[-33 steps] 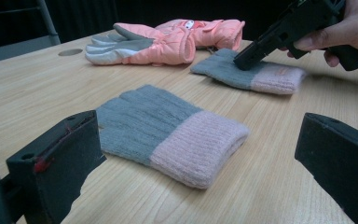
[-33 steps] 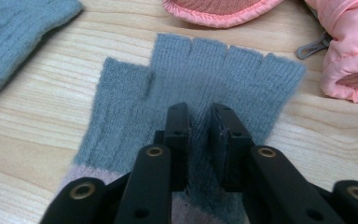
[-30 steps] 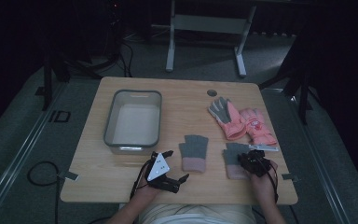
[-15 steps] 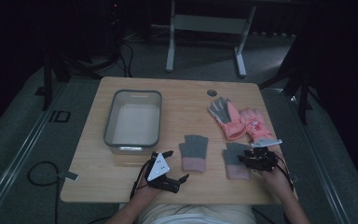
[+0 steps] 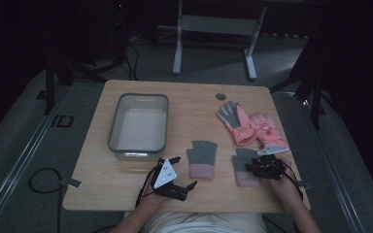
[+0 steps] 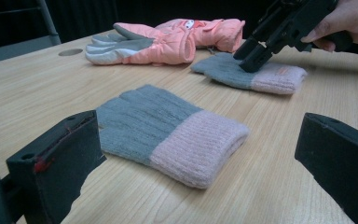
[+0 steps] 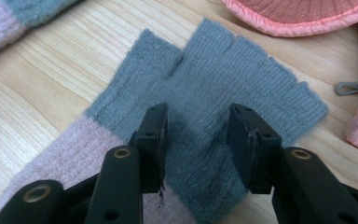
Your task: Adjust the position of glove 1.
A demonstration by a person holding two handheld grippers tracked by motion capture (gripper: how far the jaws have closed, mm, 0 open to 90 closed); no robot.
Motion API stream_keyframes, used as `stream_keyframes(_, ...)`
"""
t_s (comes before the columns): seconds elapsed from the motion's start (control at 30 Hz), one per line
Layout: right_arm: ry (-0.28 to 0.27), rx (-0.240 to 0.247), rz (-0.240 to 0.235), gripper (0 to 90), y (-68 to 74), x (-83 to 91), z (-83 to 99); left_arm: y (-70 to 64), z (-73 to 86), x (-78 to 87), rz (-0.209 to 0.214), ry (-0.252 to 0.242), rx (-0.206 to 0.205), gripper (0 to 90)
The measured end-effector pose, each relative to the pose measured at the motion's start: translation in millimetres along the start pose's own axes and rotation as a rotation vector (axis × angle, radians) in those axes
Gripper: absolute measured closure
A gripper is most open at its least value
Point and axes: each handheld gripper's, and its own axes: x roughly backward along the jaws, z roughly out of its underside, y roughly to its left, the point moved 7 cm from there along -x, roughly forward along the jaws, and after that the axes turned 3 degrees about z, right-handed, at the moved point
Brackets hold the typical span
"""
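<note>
Two jaws of the right gripper are standing apart, pressing down on the grey-and-pink knit glove at centre frame; the left gripper is resting wide open at lower frame.

Matt knitted glove, wood-grain table

Left gripper — black body, grey three-cornered plate on top with small dark dots, dark cable trailing near. Jaw pads thick, black, blocky; red mark on one pad edge. Right gripper — black, brass-ringed screw holes along arms, ribbed flat pads. Forearms bare.
</note>
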Motion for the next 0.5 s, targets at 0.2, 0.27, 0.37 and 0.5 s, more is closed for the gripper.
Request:
stream_keyframes(0.2,0.020,-0.016,0.022,74.5,3.9,-1.0,-0.9,0.0,0.0,-0.4,0.000,0.001,0.002,0.0)
stream_keyframes(0.27,0.023,-0.025,0.041,80.5,6.3,-1.0,-1.9,0.1,0.1,-0.2,0.000,0.002,0.004,0.0)
stream_keyframes(0.37,0.017,-0.068,0.044,84.3,6.6,0.8,-3.0,0.1,0.0,-0.2,-0.002,0.002,0.004,0.0)
stream_keyframes(0.5,-0.027,-0.109,0.040,84.7,11.1,15.1,-15.3,0.3,0.0,-0.1,-0.004,0.002,0.001,0.0)
